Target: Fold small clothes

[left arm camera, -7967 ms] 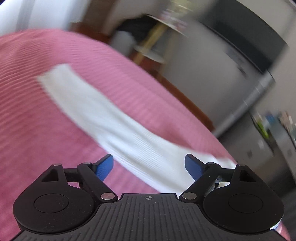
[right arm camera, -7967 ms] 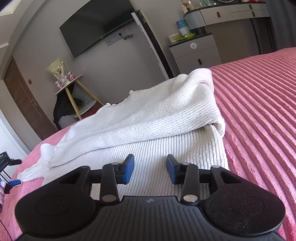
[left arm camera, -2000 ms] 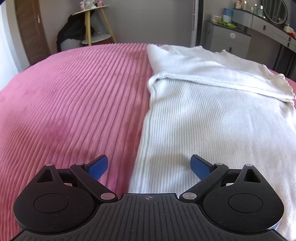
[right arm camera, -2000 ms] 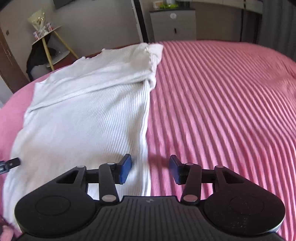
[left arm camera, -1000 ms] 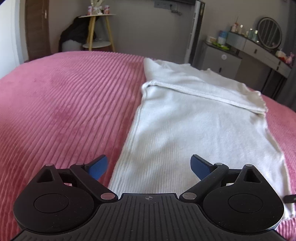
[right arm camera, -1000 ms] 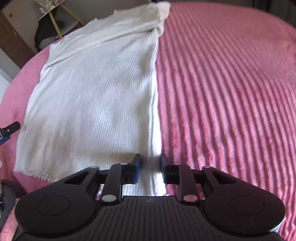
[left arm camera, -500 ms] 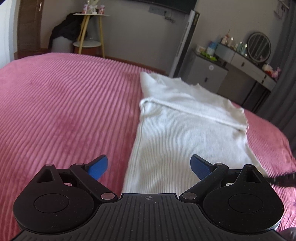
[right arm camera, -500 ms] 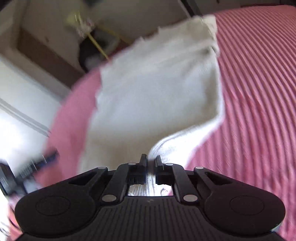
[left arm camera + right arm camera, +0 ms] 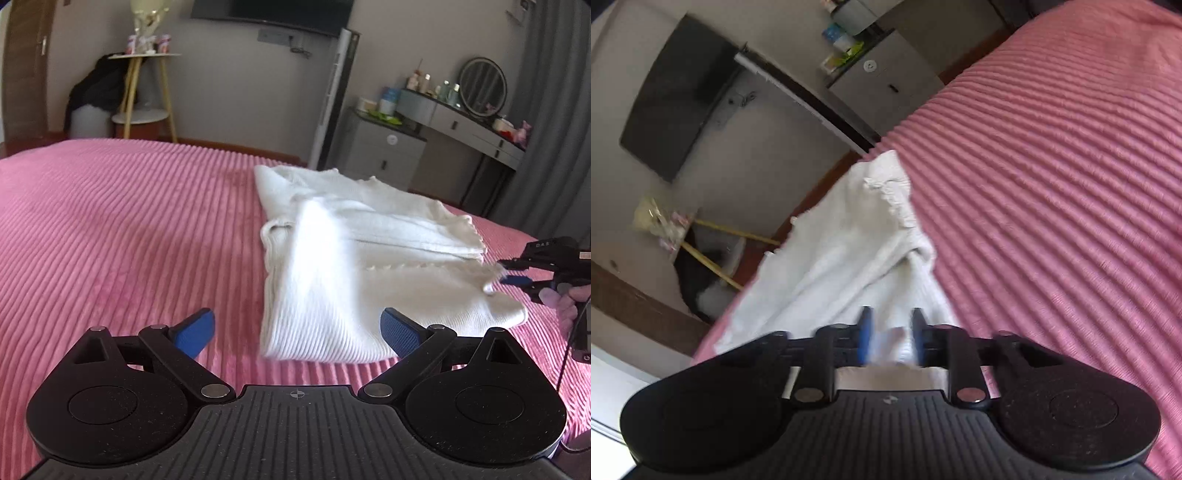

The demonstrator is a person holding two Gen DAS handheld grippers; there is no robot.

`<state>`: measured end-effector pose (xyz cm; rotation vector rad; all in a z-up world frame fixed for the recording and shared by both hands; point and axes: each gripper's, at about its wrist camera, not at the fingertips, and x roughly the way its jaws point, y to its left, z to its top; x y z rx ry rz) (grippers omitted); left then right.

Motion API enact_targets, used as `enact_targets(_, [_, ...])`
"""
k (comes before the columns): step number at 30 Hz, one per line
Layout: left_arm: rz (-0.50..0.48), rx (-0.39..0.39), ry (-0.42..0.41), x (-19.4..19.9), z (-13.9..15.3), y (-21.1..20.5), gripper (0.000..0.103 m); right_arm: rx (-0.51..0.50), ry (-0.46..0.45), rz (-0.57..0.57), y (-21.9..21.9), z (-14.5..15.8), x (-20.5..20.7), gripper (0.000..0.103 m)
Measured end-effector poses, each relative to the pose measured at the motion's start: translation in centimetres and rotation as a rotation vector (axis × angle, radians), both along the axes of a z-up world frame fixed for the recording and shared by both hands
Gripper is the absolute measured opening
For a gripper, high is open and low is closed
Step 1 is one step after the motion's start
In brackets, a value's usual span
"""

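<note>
So the white knit top (image 9: 354,266) is lying on the pink ribbed bedspread (image 9: 129,229), near half doubled over onto the rest, far end toward the bed's edge. Left tool (image 9: 297,328) is spread wide with nothing in it, hanging above the near hem. Right tool (image 9: 889,334) has just been opening; fabric sits between its pads, but it's blurry, looks like they're off it.
</note>
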<state>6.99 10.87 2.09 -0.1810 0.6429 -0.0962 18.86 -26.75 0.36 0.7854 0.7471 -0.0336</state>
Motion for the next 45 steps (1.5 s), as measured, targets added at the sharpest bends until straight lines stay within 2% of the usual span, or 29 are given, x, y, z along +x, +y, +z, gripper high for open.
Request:
enact_targets(3, [-0.009, 0.009, 0.007, 1.7, -0.9, 0.3, 0.099, -0.128, -0.044, 0.093, 0.3, 0.4, -0.5, 0.034])
enact_targets(5, [-0.012, -0.015, 0.019, 3.2, -1.8, 0.6, 0.099, -0.192, -0.063, 0.182, 0.7, 0.5, -0.6, 0.035])
enact_targets(10, [-0.002, -0.123, 0.121, 7.2, -4.0, 1.3, 0.099, -0.312, -0.09, 0.31, 2.0, 0.6, -0.2, 0.035])
enact_targets(12, [-0.004, -0.169, 0.174, 8.2, -4.8, 1.7, 0.099, -0.335, -0.075, 0.343, 2.4, 0.3, 0.4, 0.035])
enact_targets(14, [-0.004, -0.211, 0.192, 8.8, -5.2, 1.7, 0.094, -0.367, -0.061, 0.38, 3.0, -0.1, 1.2, 0.035])
enact_targets(15, [-0.008, -0.229, 0.196, 9.2, -5.3, 1.7, 0.082, -0.394, -0.064, 0.4, 3.4, -0.2, 1.5, 0.035])
enact_targets(16, [-0.008, -0.239, 0.205, 9.5, -5.5, 1.7, 0.076, -0.416, -0.073, 0.415, 3.9, -0.2, 1.6, 0.034])
enact_targets(18, [0.013, -0.229, 0.215, 10.1, -5.6, 1.6, 0.056, -0.424, -0.096, 0.448, 4.4, -0.1, 2.1, 0.019])
enact_targets(19, [0.016, -0.217, 0.208, 10.2, -5.6, 1.6, 0.05, -0.433, -0.102, 0.456, 4.7, -0.1, 2.2, 0.009])
enact_targets(20, [0.023, -0.199, 0.204, 10.3, -5.5, 1.4, 0.039, -0.443, -0.109, 0.461, 4.9, 0.0, 2.2, 0.008])
enact_targets(21, [0.021, -0.194, 0.196, 10.2, -5.4, 1.3, 0.021, -0.431, -0.122, 0.47, 4.8, 0.1, 2.2, 0.008])
enact_targets(22, [0.011, -0.202, 0.187, 10.1, -5.3, 1.2, 0.018, -0.407, -0.134, 0.481, 4.8, 0.1, 2.1, 0.008])
enact_targets(28, [0.001, -0.195, 0.103, 9.4, -4.0, 0.7, 0.017, -0.442, -0.139, 0.493, 4.1, -0.2, 2.5, 0.008])
enact_targets(31, [0.016, -0.187, 0.124, 10.1, -4.1, 0.3, 0.026, -0.447, -0.109, 0.494, 4.1, -1.0, 3.1, 0.009])
enact_targets(34, [0.027, -0.154, 0.167, 10.9, -4.5, -0.3, 0.029, -0.469, -0.083, 0.494, 4.5, -1.3, 3.4, 0.009])
enact_targets(39, [0.035, -0.088, 0.172, 10.8, -4.2, -1.4, 0.02, -0.585, -0.055, 0.528, 6.2, -0.6, 3.7, 0.009])
enact_targets(42, [0.03, -0.05, 0.171, 10.7, -3.8, -1.9, 0.018, -0.682, -0.081, 0.557, 7.5, -0.1, 3.2, 0.008])
enact_targets(45, [0.028, -0.044, 0.15, 10.4, -3.1, -2.1, 0.017, -0.72, -0.101, 0.557, 7.9, 0.5, 2.6, 0.007])
